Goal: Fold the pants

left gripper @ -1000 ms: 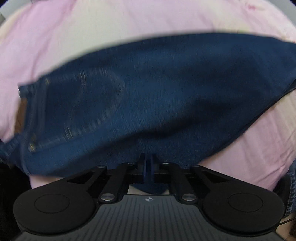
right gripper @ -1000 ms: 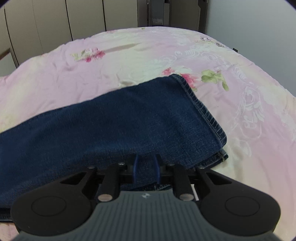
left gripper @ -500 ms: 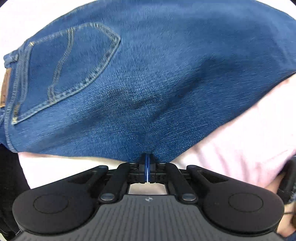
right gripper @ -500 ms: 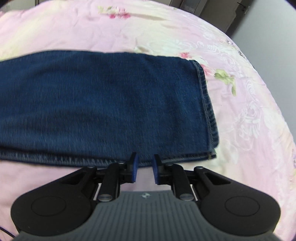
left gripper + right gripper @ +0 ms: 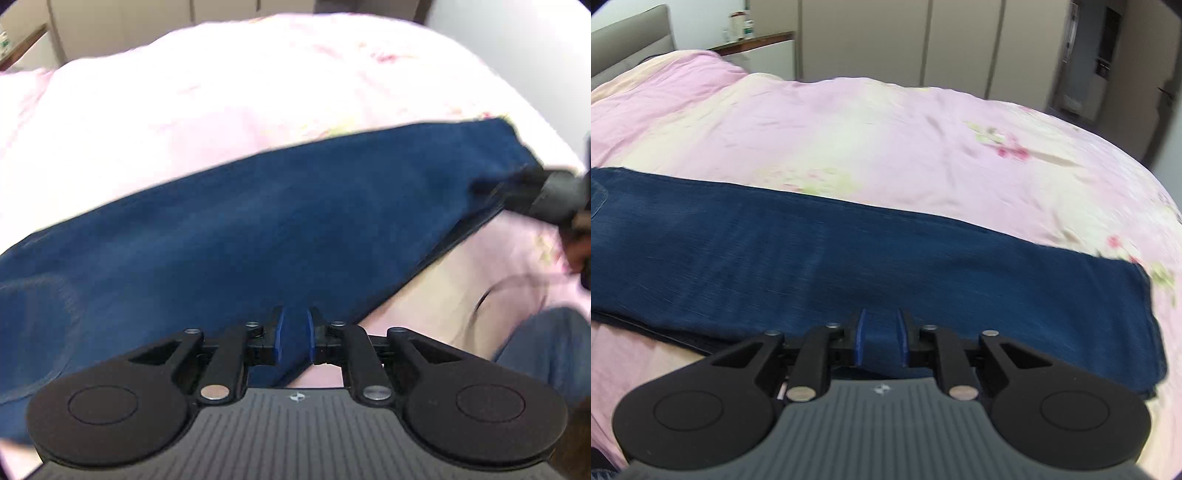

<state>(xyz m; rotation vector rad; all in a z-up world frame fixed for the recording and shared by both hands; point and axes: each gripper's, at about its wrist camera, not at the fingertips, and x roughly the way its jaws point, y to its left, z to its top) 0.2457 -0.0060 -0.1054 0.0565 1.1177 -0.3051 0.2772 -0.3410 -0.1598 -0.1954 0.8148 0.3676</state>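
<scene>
Dark blue jeans [image 5: 280, 229] lie folded lengthwise as one long strip on a pink floral bedspread [image 5: 221, 96]. They also show in the right wrist view [image 5: 849, 254], with the hem end at the right. My left gripper [image 5: 294, 334] is open a little, its blue pads [image 5: 279, 332] over the near edge of the denim. My right gripper [image 5: 881, 338] is open, over the near edge of the leg. In the left wrist view the right gripper's black body [image 5: 554, 192] appears at the far right, by the hem end.
The bedspread [image 5: 886, 140] spreads wide beyond the jeans. A headboard and a bedside shelf [image 5: 753, 37] with small items stand at the back left. Wardrobe doors [image 5: 923, 37] line the back wall. A person's jeans-clad leg [image 5: 543, 347] is at the lower right.
The left gripper was shut on the denim and has opened. The right gripper has opened wider. Both views have tilted up and the jeans now lie flat on the bed.
</scene>
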